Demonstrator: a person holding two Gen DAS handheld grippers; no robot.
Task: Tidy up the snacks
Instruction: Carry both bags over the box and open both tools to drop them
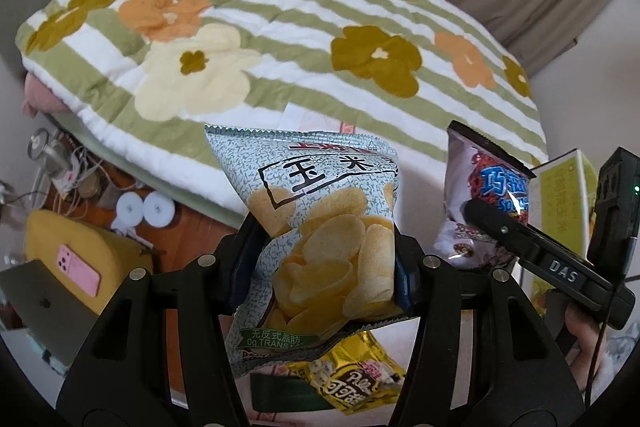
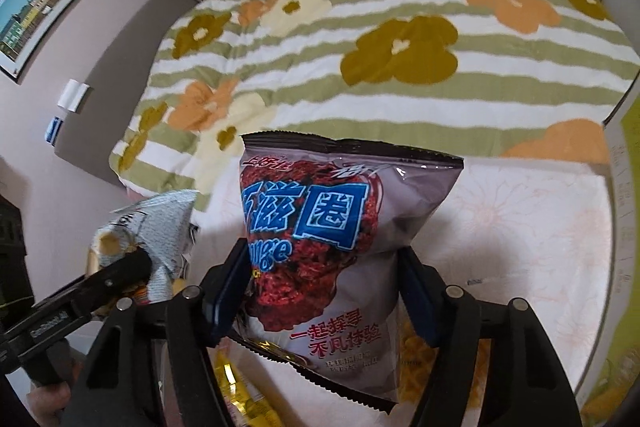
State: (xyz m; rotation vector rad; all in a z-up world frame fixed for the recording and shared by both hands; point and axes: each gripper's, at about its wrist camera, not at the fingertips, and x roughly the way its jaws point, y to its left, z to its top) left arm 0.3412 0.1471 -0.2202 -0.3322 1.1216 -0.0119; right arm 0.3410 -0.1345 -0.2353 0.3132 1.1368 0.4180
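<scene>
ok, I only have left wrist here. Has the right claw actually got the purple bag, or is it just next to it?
Observer: Got it. On right wrist, the purple bag sits between both pads of the right claw, pinched at its sides.
Operator: Upright?
Observer: Yes, top seal up, printed front facing the camera.
Operator: Anything under it?
Observer: A yellow bag lies below its bottom seal, on the white sheet.
</scene>
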